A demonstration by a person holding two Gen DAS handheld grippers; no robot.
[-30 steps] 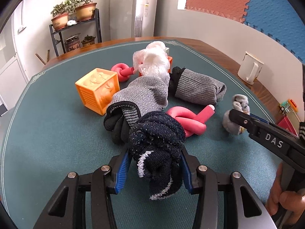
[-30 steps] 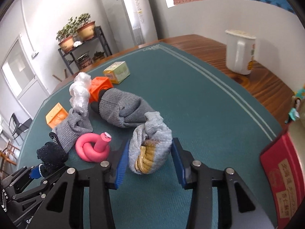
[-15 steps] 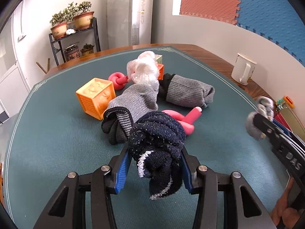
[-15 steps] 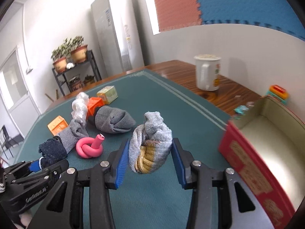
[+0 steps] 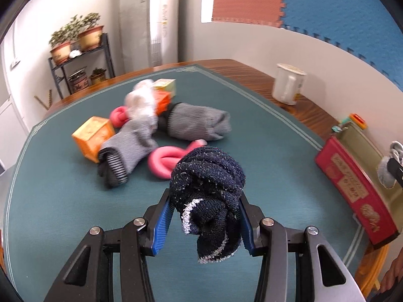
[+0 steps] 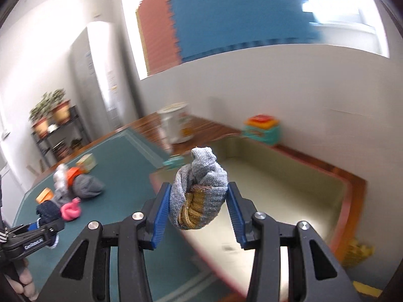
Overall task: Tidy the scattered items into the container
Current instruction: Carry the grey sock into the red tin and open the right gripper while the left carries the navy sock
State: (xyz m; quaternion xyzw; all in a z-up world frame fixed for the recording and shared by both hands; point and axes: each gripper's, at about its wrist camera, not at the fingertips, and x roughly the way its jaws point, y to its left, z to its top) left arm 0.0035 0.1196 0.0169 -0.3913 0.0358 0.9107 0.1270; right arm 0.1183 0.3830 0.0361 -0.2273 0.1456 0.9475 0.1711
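Note:
My left gripper point(image 5: 205, 220) is shut on a rolled dark navy sock point(image 5: 209, 193), held above the green mat. My right gripper point(image 6: 199, 209) is shut on a balled grey sock with yellow stripes point(image 6: 199, 198), held over the near rim of the red box point(image 6: 347, 201) with a pale inside. The same red box point(image 5: 352, 188) sits at the table's right edge in the left wrist view. Left on the mat are two grey socks point(image 5: 199, 120), an orange cube point(image 5: 94, 136), a pink foam knot point(image 5: 166, 157) and a white plastic wad point(image 5: 141, 100).
A white mug point(image 5: 288, 84) stands on the bare wood strip behind the box. A small colourful toy point(image 6: 262, 128) sits by the wall. A yellow-green carton point(image 5: 165, 85) lies behind the pile. A plant shelf point(image 5: 78, 60) stands beyond the table.
Both grippers have swung right toward the red box and risen a little. The right one, with the grey sock, now hangs over the box; the pile has dropped back to the left.

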